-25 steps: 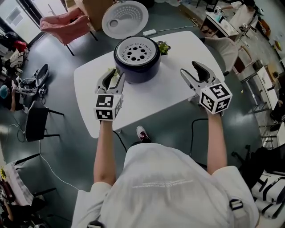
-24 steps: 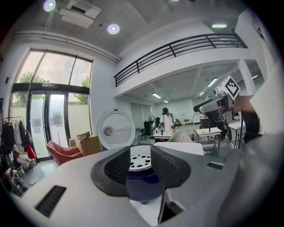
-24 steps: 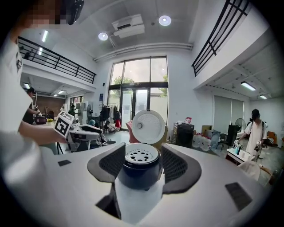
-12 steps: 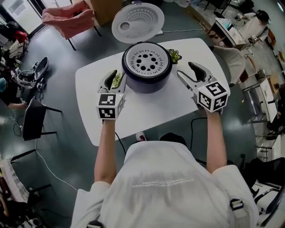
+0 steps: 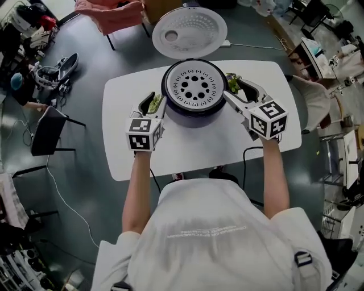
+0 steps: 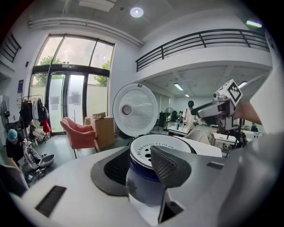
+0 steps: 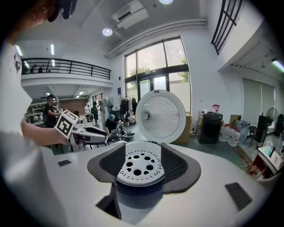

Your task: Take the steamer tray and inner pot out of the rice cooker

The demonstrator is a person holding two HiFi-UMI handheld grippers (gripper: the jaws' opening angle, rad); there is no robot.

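While the rice cooker [image 5: 196,111] stands in the middle of the white tabletop [image 5: 187,149] with its lid [image 5: 189,31] swung up and back, the left hand-held gripper [image 5: 157,100] hovers just beside its left wall and the right hand-held gripper [image 5: 234,88] just beside its right wall. Both have their jaws spread wide and hold nothing. Each gripper's own view shows the dark blue cooker body ahead in the gap between its jaws, not clamped. The white perforated steamer tray [image 5: 193,86] sits in the cooker's mouth, between the two grippers, and covers the inner pot, which cannot be seen. From the head view a clump of green leaves [image 5: 154,105] shows in the gap of the left jaws, and a second green clump [image 5: 231,83] lies by the tips of the right jaws, against the cooker's side; whether either touches a jaw cannot be told. Beyond the lid stand a pink chair [image 5: 111,8] and a cardboard box [image 6: 104,129]. A black chair [image 5: 48,131] stands on the floor well left of the left gripper.
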